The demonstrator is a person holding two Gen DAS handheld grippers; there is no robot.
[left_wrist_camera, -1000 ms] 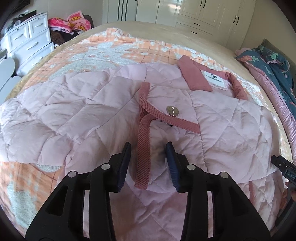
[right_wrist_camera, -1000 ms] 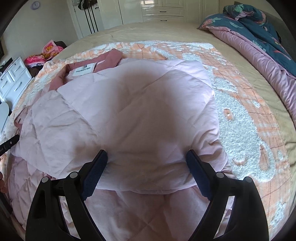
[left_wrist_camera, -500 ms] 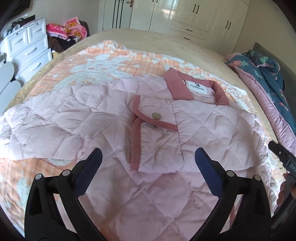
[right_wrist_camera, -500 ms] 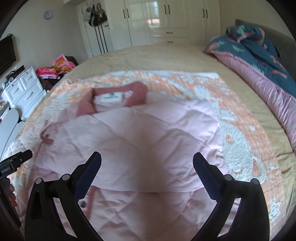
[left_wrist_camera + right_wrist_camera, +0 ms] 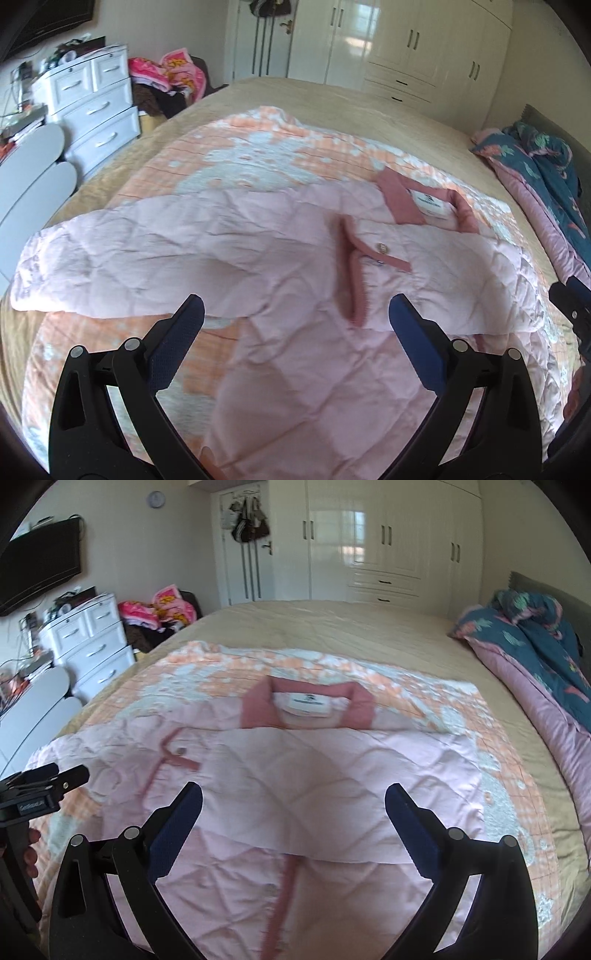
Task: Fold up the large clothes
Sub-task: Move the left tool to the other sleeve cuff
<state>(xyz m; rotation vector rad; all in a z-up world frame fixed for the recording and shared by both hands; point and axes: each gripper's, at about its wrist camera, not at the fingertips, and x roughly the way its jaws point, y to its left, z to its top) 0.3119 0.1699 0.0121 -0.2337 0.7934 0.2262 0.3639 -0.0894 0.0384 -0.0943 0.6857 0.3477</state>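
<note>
A large pale pink quilted jacket (image 5: 280,280) lies flat on the bed, darker pink collar with a white label (image 5: 428,203) at the far side. One sleeve is folded across its front, cuff with a metal snap (image 5: 380,248) near the middle; the other sleeve (image 5: 92,266) stretches out to the left. My left gripper (image 5: 293,325) is open and empty, above the jacket's lower front. My right gripper (image 5: 293,805) is open and empty, above the folded sleeve (image 5: 332,782). The collar (image 5: 308,701) shows beyond it. The left gripper also shows in the right wrist view (image 5: 40,790).
The jacket rests on an orange and white blanket (image 5: 258,147) over a beige bedspread (image 5: 332,627). A rumpled teal and pink duvet (image 5: 535,646) lies along the right side. White drawers (image 5: 96,107) and a clothes pile (image 5: 166,77) stand left of the bed. White wardrobes (image 5: 369,535) line the far wall.
My left gripper opened from nearly shut around the sleeve cuff trim and let it go. Both grippers pulled back and up from the jacket, so more of the room shows.
</note>
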